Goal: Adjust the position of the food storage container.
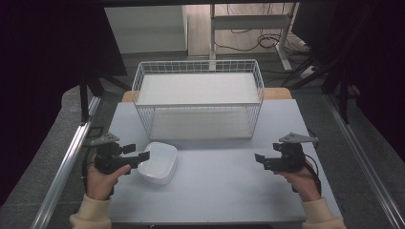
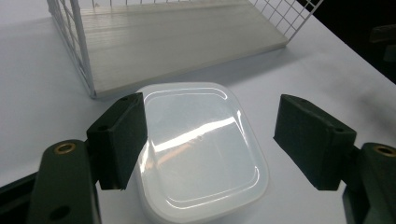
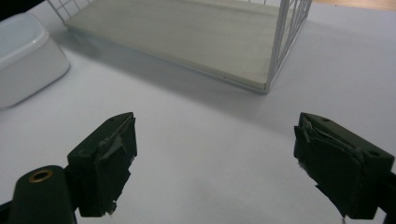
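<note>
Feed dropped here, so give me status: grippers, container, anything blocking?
Left gripper open, jaws astride the container, not gripping. Right gripper open, nothing between its jaws. Rack stands behind; nothing in the way.

Two forearms in pale cream sleeves come in from the bottom of the high view, one at each side. L hand (image 1: 101, 180) wraps the handle of the black two-jaw left gripper (image 1: 142, 156), grey three-cornered plate on top, jaws pointing inward to the right, roughly level. In the left gripper view its jaws stand wide apart, pads (image 2: 122, 140) pressing on nothing. R hand (image 1: 302, 181) holds the black two-jaw right gripper (image 1: 259, 158), same grey plate, jaws pointing inward to the left, cable trailing by the wrist. Its jaws are spread wide too, w/ worn, prob. taped pads (image 3: 112, 161), nothing between them. Both hands sit low, well apart
</note>
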A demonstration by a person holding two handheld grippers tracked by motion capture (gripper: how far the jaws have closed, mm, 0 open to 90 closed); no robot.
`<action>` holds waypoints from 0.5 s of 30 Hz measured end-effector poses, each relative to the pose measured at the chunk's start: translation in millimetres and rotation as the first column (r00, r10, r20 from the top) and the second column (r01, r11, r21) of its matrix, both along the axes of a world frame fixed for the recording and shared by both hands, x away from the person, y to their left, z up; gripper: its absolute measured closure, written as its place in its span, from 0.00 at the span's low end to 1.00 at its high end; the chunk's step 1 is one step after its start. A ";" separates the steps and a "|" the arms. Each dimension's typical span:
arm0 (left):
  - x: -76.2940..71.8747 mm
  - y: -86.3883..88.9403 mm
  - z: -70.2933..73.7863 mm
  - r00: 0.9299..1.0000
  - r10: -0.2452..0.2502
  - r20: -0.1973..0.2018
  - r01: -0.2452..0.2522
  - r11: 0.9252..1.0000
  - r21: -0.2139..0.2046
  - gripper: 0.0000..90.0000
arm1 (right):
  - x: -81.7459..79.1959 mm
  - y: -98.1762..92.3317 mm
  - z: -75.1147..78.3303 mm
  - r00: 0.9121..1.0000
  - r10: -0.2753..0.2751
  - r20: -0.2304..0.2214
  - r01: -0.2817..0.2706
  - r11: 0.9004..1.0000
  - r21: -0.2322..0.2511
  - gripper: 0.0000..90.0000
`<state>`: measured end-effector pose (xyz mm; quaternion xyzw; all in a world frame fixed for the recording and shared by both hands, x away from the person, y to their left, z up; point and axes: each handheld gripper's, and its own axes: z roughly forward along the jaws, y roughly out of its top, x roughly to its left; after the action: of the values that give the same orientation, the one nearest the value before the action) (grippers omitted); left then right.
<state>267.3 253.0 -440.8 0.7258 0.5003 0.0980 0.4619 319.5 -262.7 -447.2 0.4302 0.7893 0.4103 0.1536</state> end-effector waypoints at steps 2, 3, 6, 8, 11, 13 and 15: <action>1.0 -1.6 -0.5 1.000 -0.001 -0.002 0.001 1.000 0.002 0.27 | -1.7 -0.3 -0.5 1.000 0.001 -0.004 -0.001 1.000 -0.014 0.15; 0.9 -2.8 -0.7 1.000 -0.004 -0.003 0.004 1.000 0.005 0.27 | -2.6 -0.1 -0.6 1.000 -0.001 -0.007 0.001 1.000 -0.018 0.15; -1.4 -4.2 -2.0 1.000 -0.008 -0.006 0.008 1.000 0.009 0.27 | -3.6 1.9 0.1 1.000 0.001 -0.018 -0.002 1.000 -0.020 0.15; -3.3 -4.0 -2.7 1.000 -0.007 -0.005 0.008 1.000 0.014 0.28 | -3.4 3.3 1.3 1.000 0.002 -0.017 -0.003 1.000 -0.021 0.16; -5.3 -3.9 -2.7 1.000 -0.010 -0.002 0.010 1.000 0.015 0.28 | -4.1 4.8 2.0 1.000 0.001 -0.020 -0.002 1.000 -0.029 0.16; -8.4 -4.9 -0.3 1.000 -0.013 0.005 0.013 1.000 0.015 0.28 | -7.0 4.9 3.1 0.999 -0.004 -0.032 0.003 0.999 -0.033 0.17; -10.1 -5.2 2.1 1.000 -0.017 0.009 0.017 1.000 0.015 0.28 | -9.1 4.5 4.9 0.999 -0.010 -0.032 0.009 0.999 -0.034 0.17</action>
<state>257.2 247.7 -438.7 0.7328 0.4913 0.1011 0.4598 310.4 -258.2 -442.4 0.4379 0.7963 0.3892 0.1504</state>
